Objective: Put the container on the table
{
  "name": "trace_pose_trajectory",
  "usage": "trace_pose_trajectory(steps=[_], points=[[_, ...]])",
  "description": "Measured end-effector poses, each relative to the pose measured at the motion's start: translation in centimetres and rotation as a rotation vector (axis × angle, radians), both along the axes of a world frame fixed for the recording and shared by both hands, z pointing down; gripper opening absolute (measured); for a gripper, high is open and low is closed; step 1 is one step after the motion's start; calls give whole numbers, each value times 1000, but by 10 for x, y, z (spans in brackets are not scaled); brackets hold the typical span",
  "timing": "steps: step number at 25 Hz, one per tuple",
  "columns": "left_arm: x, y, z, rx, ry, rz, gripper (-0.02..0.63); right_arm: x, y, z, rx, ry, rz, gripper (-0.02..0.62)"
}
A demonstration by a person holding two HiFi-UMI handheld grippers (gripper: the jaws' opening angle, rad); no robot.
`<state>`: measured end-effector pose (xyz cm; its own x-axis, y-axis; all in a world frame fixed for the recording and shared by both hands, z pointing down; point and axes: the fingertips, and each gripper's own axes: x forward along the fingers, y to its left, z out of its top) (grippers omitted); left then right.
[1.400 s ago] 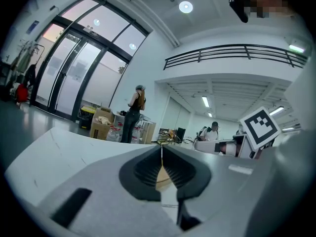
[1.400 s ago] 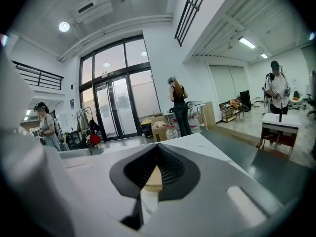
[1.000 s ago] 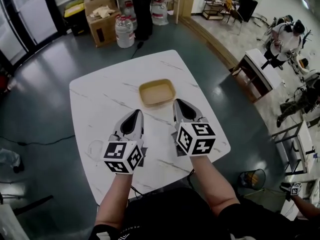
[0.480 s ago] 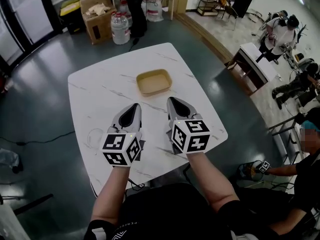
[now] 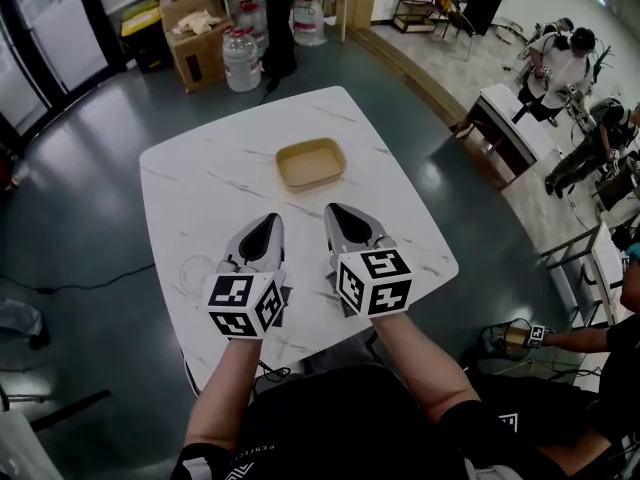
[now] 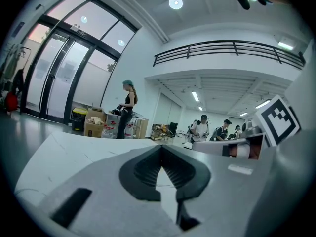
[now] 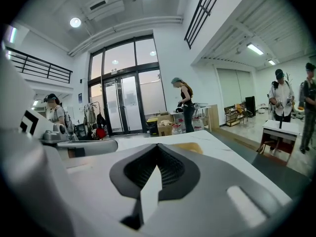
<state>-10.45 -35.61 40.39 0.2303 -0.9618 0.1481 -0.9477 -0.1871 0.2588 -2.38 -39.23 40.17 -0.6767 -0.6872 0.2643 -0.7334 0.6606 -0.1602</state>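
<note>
A shallow tan container [image 5: 311, 163] rests on the white marble table [image 5: 190, 188], toward its far side. Both grippers hover over the table's near half, side by side, pointing at the container and well short of it. My left gripper [image 5: 271, 219] is shut with nothing between its pads. My right gripper [image 5: 332, 210] is also shut and empty. The left gripper view shows its jaws [image 6: 161, 147] met at the tips. In the right gripper view the jaws [image 7: 157, 146] meet too, and the container's tan rim [image 7: 191, 147] peeks just past them.
A clear round lid-like thing [image 5: 195, 268] lies on the table left of my left gripper. Cardboard boxes [image 5: 196, 38] and water jugs [image 5: 240, 56] stand on the floor beyond the table, beside a standing person [image 5: 280, 8]. Other people and desks [image 5: 505, 118] fill the right side.
Both grippers have drawn back a little from the container, the right one drifting leftward toward the left one. The container has stayed in place on the table.
</note>
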Motion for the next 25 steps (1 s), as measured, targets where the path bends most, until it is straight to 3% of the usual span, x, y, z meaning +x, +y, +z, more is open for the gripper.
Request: trace_pose_trajectory(steps=[25], points=[[9, -10, 14, -21, 25, 6, -14, 0, -4, 12, -24, 36, -41, -2]])
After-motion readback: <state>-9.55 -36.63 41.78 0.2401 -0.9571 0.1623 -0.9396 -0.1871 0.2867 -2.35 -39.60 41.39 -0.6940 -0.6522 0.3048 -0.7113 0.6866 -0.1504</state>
